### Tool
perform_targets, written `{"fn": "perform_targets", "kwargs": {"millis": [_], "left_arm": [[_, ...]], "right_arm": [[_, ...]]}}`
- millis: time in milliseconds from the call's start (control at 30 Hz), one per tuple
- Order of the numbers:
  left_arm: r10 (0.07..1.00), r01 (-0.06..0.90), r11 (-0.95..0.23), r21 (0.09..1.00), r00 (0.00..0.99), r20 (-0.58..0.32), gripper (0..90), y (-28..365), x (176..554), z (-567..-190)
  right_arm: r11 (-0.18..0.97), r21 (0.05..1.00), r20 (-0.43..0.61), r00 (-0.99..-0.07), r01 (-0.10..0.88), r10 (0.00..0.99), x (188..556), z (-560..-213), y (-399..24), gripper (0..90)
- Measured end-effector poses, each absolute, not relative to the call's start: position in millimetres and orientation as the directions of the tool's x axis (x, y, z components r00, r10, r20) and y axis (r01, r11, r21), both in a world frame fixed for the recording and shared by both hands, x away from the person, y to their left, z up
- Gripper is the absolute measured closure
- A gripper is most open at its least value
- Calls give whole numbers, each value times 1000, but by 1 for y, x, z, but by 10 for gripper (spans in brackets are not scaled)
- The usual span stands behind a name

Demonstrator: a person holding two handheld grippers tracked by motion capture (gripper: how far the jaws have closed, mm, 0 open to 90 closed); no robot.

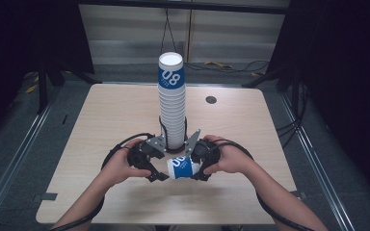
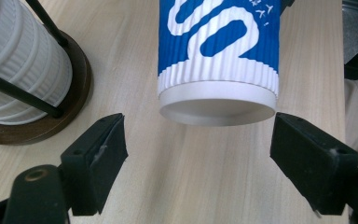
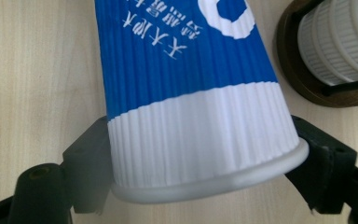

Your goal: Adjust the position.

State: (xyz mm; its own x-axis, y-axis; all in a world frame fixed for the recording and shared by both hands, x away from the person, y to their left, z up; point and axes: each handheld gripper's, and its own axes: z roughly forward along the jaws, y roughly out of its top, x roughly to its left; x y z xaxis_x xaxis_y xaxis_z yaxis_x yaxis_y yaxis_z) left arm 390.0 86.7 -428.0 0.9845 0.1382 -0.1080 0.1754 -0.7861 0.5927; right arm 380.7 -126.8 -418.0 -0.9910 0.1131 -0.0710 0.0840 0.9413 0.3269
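A blue and white ribbed paper cup (image 1: 180, 167) lies level just above the table, between my two grippers. My right gripper (image 1: 198, 174) is shut on it; in the right gripper view the jaws (image 3: 204, 154) press both sides of the cup (image 3: 191, 93) near its rolled rim. My left gripper (image 1: 160, 175) is open. In the left gripper view its jaws (image 2: 199, 135) stand wide on either side of the cup's other end (image 2: 218, 60) and do not touch it. Right behind the hands, a tall stack of the same cups (image 1: 171, 103) stands in a holder.
The stack's dark round wooden base (image 2: 77, 88) with thin black rods sits close to both grippers (image 3: 291, 70). A small round grommet (image 1: 211, 99) is set in the table's far right. The light wood table (image 1: 106, 120) has bare room left and right. Cables lie on the floor beyond.
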Motion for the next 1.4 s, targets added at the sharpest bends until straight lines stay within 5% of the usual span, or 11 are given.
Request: {"fn": "perform_targets", "kwargs": {"millis": [1400], "left_arm": [[97,80,-816,572,995,0,189,71,380,-430]], "right_arm": [[948,305,-65,-990,97,123,384,-411,-120,183]]}}
